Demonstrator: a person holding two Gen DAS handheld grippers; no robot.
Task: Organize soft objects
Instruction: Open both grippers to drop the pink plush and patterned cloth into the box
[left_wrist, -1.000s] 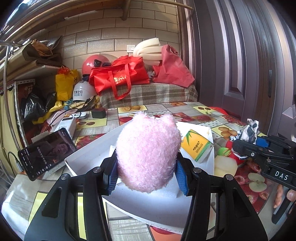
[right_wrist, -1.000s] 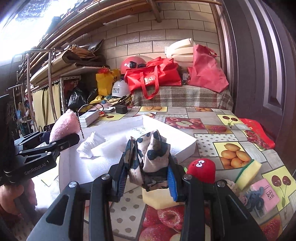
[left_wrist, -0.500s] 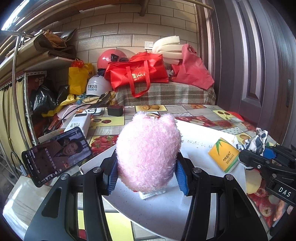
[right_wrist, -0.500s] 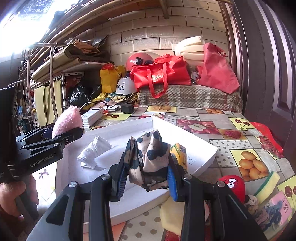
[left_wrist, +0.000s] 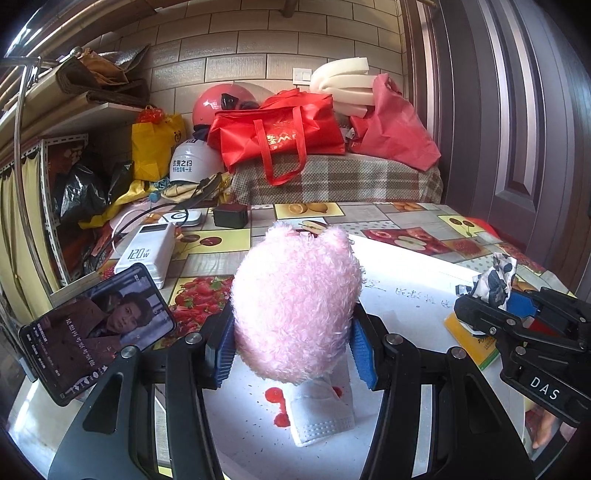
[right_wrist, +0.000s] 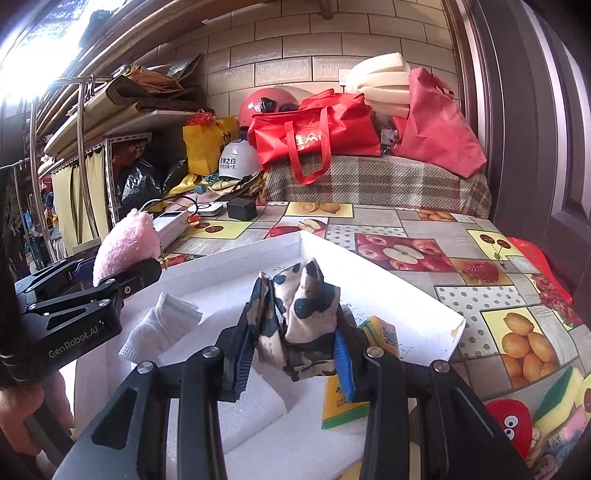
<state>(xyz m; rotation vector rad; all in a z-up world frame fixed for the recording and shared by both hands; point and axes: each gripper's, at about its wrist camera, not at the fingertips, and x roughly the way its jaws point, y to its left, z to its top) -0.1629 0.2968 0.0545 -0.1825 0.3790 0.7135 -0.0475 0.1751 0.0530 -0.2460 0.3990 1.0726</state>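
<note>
Left gripper (left_wrist: 291, 350): my jaws clamped on pink plush toy (left_wrist: 295, 302), held level, pointing forward. Right gripper (right_wrist: 295, 354): jaws squeezed on spotted cloth (right_wrist: 295, 314), alongside left. My left hand (right_wrist: 26, 417) bare, wrapped round handle.

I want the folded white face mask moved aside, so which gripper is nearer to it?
Left. The left gripper, holding the pink plush, hangs right over the face mask. The right gripper, holding the cow-print cloth, is off to the mask's right.
</note>
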